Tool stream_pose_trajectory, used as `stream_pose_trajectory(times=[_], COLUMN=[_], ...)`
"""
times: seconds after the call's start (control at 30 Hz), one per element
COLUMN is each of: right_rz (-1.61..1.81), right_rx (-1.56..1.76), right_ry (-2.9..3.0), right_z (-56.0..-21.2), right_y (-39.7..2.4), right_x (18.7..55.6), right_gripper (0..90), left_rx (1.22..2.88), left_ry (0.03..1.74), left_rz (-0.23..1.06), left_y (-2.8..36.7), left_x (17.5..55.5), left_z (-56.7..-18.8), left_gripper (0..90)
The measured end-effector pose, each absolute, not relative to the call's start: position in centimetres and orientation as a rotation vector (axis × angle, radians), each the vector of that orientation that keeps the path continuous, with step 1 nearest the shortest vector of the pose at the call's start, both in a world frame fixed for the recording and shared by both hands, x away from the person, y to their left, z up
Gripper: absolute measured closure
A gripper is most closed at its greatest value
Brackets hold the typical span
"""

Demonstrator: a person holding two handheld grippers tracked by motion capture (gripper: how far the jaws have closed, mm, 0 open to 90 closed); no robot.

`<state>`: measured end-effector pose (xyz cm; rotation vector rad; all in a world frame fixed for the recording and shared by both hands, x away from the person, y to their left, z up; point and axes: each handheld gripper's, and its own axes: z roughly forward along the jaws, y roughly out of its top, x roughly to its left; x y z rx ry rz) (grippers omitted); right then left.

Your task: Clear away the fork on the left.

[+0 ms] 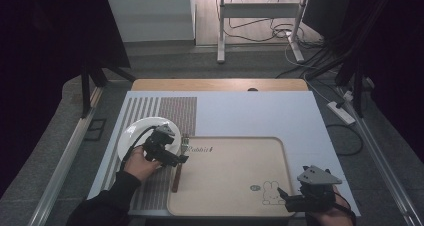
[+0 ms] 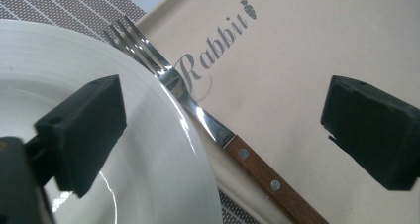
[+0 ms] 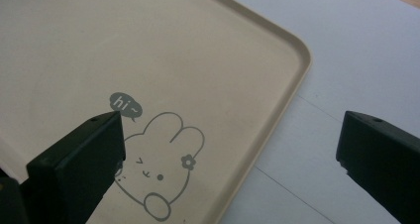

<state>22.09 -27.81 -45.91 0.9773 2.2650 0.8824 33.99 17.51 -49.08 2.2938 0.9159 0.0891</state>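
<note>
A glossy, smooth white plate (image 2: 148, 149) is seen; the fork (image 2: 198, 112) is made of shiny metal with a riveted wooden handle. The beige tray (image 2: 307, 50) looks matt, the placemat (image 2: 64, 6) woven.

The table (image 1: 260, 111) was lit from above, but the room around it was dark. The plate (image 2: 148, 149) shone with glare. The close black jaws looked blurry.

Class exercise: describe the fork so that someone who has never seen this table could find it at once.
Start at the beige tray printed with "Rabbit". Along its left edge, beside the white plate, lies the fork. Its wooden handle with two rivets and steel tines set it apart.
</note>
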Motion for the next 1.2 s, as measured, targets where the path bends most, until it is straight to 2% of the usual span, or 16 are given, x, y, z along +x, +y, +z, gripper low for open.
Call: stream_pose_trajectory(times=[0.13,1.2], right_rz=[0.883,0.931], right_rx=[0.978,1.059], right_ry=[2.264,2.232], right_z=[-45.9,-45.7], right_y=[-27.8,-28.3], right_x=[22.1,22.3], right_gripper=[0.0,0.0], left_rx=[2.271,2.139], left_ry=[0.921,0.998], left_rz=[0.104,0.159], left_y=[18.1,22.6], left_x=[33.8,29.6], left_z=[-49.0,-48.5], left_gripper=[0.0,0.0])
